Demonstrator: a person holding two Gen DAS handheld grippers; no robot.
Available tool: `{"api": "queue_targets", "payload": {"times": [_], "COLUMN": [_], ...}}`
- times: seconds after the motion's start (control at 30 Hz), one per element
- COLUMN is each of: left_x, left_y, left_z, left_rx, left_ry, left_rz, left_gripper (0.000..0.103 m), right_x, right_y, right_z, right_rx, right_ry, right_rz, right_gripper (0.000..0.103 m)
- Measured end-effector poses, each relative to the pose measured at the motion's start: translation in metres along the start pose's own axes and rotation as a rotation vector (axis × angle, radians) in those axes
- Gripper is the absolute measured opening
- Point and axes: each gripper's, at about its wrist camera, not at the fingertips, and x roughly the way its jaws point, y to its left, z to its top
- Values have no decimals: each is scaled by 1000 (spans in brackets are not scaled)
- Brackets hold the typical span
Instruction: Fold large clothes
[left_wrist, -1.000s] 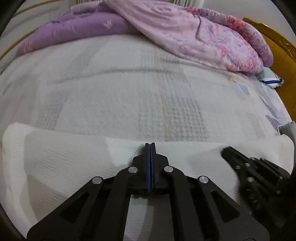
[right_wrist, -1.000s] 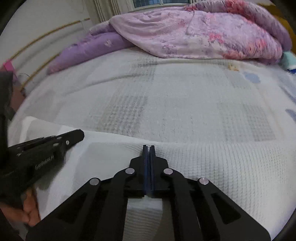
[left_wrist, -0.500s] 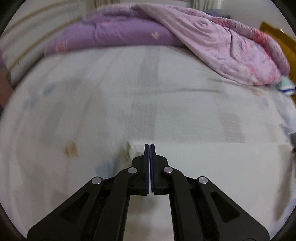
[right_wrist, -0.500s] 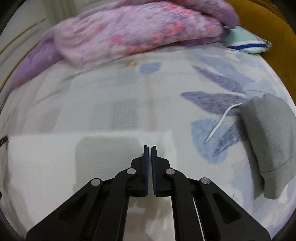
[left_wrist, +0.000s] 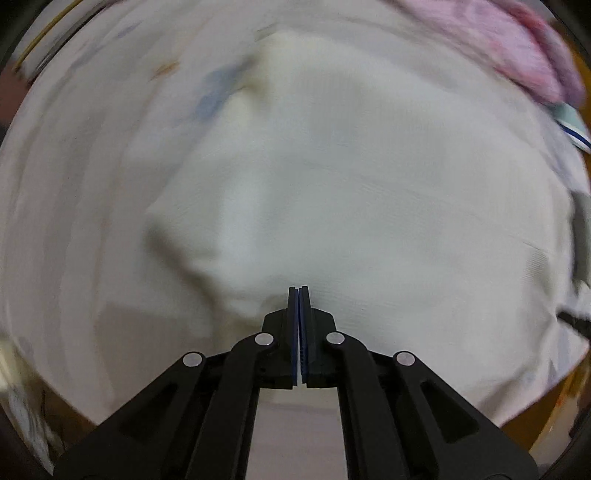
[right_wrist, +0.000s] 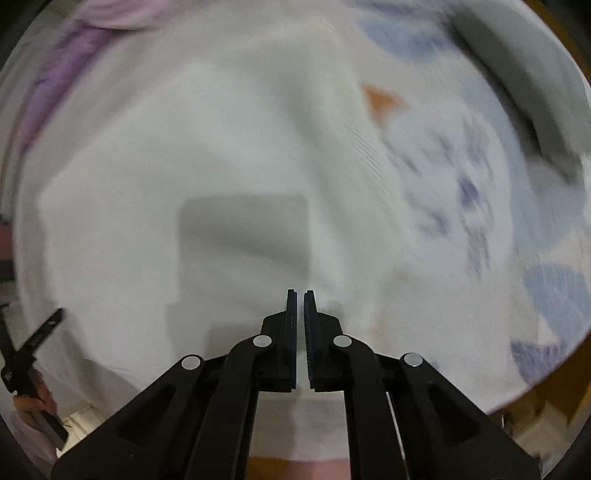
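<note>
Both hand-held grippers point steeply down over the bed (left_wrist: 92, 184); both views are motion-blurred.

Left hand-held gripper (left_wrist: 298, 291): jaws together, no cloth visibly between the tips. Right hand-held gripper (right_wrist: 300, 295): jaws have just been opening, a narrow gap shows, nothing between them.

White garment (left_wrist: 351, 192) lies spread on the bed directly below and ahead of both sets of tips, its edge ridged up ahead-left of the left tips. In the right view its side edge runs just ahead-right of the tips (right_wrist: 258, 147).

Risks, judged:
- A shut left tip dragged across loose knit could pull the folded layer askew.
- A pinch could catch the bedsheet along with the garment.
- A grey garment (right_wrist: 528, 81) lies far ahead-right and could be snagged.
</note>
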Motion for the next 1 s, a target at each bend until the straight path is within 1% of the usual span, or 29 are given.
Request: {"api": "queue_targets", "payload": {"times": [0.03, 0.07, 0.1, 0.13, 0.17, 0.2, 0.23, 0.27, 0.33, 0.37, 0.43, 0.47, 0.5, 0.53, 0.57, 0.6, 0.63, 0.67, 0.73, 0.77, 0.8, 0.83, 0.9, 0.93, 0.97, 1.0], "left_x": [0, 7, 18, 29, 37, 35, 31, 27, 20, 17, 12, 11, 8, 6, 3, -1, -4, -8, -13, -17, -22, -26, -34, -37, -42, -41], "left_y": [-13, -25, -32, -38, -43, -46, -48, -48, -46, -47, -53, -54, -56, -56, -57, -60, -62, -63, -66, -68, -72, -72, -73, -71, -71, -81], "left_z": [1, 0, -4, -11, -23, -28, -32, -36, -40, -41, -44, -44, -42, -40, -38, -34, -32, -31, -28, -26, -24, -23, -13, -10, -8, -5], "left_rx": [19, 29, 34, 34, 34, 39, 48, 40, 11, 22, 61, 71, 76, 75, 74, 75, 79, 83, 87, 90, 93, 94, 92, 90, 91, 95], "left_ry": [-6, 20, 61, 99, 106, 90, 85, 105, 134, 141, 149, 154, 159, 157, 151, 138, 126, 120, 114, 110, 105, 100, 91, 86, 81, 78], "left_rz": [-37, -60, -73, -73, -52, -41, -34, -37, -64, -60, -30, -20, -9, -10, -11, -5, 6, 16, 23, 25, 30, 33, 36, 38, 42, 44], "left_gripper": [2, 2, 2, 2, 2, 2, 2, 2, 2, 2, 3, 5, 9, 12, 20, 29, 33, 36, 38, 43, 48, 50, 57, 58, 59, 60], "right_x": [3, 14, 31, 48, 64, 64, 61, 61, 58, 56, 50, 43, 37, 34, 26, 21, 15, 12, 2, -3, -7, -12, -23, -26, -30, -37], "right_y": [15, 25, 31, 32, 31, 32, 34, 33, 27, 24, 23, 22, 21, 23, 24, 26, 25, 21, 17, 13, 9, 4, -7, -9, -16, -23], "right_z": [3, 4, 0, -8, -20, -38, -44, -50, -60, -65, -65, -65, -65, -56, -53, -50, -46, -40, -41, -40, -42, -41, -38, -39, -35, -31], "right_rx": [-34, -46, -42, -34, -29, -49, -72, -63, -9, -1, -7, -6, -8, -12, -22, -32, -40, -47, -49, -41, -36, -31, -20, -15, -3, 5], "right_ry": [-9, 23, 80, 136, 176, 124, 117, 165, 214, 241, 230, 214, 203, 193, 171, 151, 140, 133, 115, 104, 99, 89, 61, 54, 46, 41], "right_rz": [31, 41, 38, 26, 11, 3, -7, -6, 27, 46, 59, 67, 79, 92, 119, 127, 127, 126, 140, 153, 156, 154, 158, 164, 173, 175], "right_gripper": [6, 6, 6, 6, 4, 3, 2, 2, 3, 4, 7, 12, 26, 33, 46, 51, 53, 58, 61, 64, 69, 72, 77, 78, 83, 85]}}
